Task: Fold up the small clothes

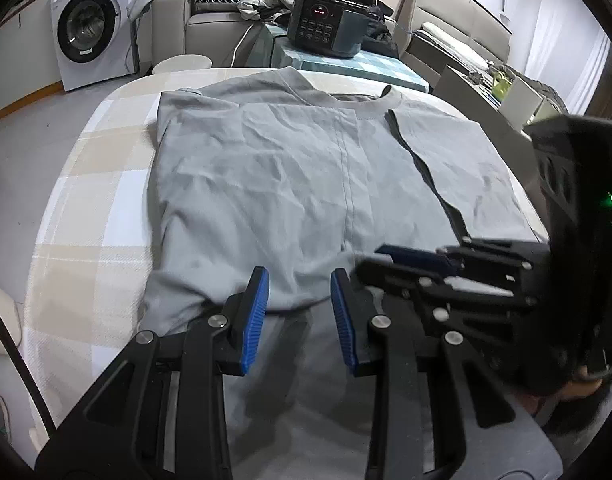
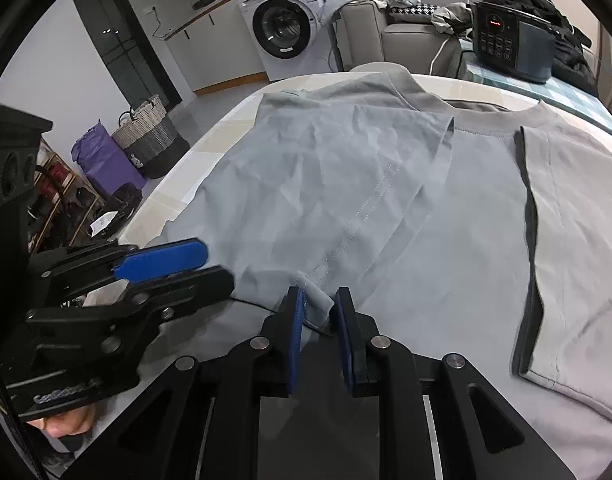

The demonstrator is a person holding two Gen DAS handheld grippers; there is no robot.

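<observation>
Right wrist view: the right gripper (image 2: pixel 319 310) has its blue pads clenched on a bunched fold at the near hem of the light grey cotton T-shirt (image 2: pixel 385 200), which lies flat on the beige checked surface (image 2: pixel 234 120), both sides folded inward. Left wrist view: the left gripper (image 1: pixel 300 296) stands partly open over the same hem; whether its pads press the cloth cannot be told. The shirt's nearest edge is hidden beneath the gripper frames.
</observation>
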